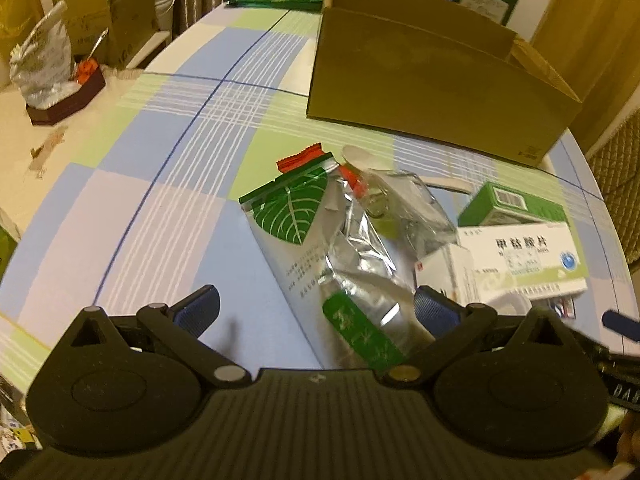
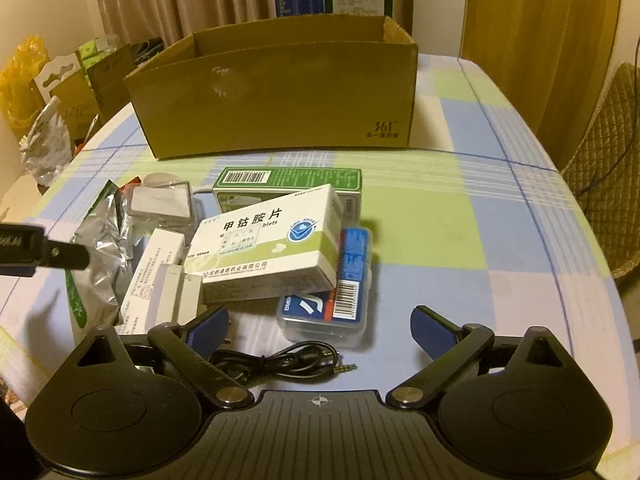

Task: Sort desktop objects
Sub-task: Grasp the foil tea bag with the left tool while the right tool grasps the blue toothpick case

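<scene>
Landmark: open brown cardboard box (image 2: 276,92), upright at the far side of the round table with its blue-green-white checked cloth (image 2: 460,216). All sorting items lie in one heap on the near side of the box, apart from it.

Heap, right wrist view: green-and-white carton with barcode (image 2: 288,184) is the item closest to the box. White-and-green medicine carton with blue round emblem (image 2: 272,240) leans on top of it, on the side away from the box. Clear plastic case with blue label and barcode (image 2: 340,300) sits partly under that carton, farther still from the box. Small white cartons (image 2: 160,280) lie to its left. Black audio cable with a jack plug (image 2: 288,360) lies farthest from the box.

Left wrist view: crumpled silver foil pouch with green leaf print (image 1: 320,248) lies at the heap's left end, with a red-orange wrapper edge (image 1: 300,158) on its box side.

Left gripper (image 1: 316,308): jaws wide apart, the near end of the foil pouch between them; pads not pressing on it.

Right gripper (image 2: 320,328): jaws wide apart, holding nothing; the cable and the clear case lie in the gap between its fingers.
</scene>
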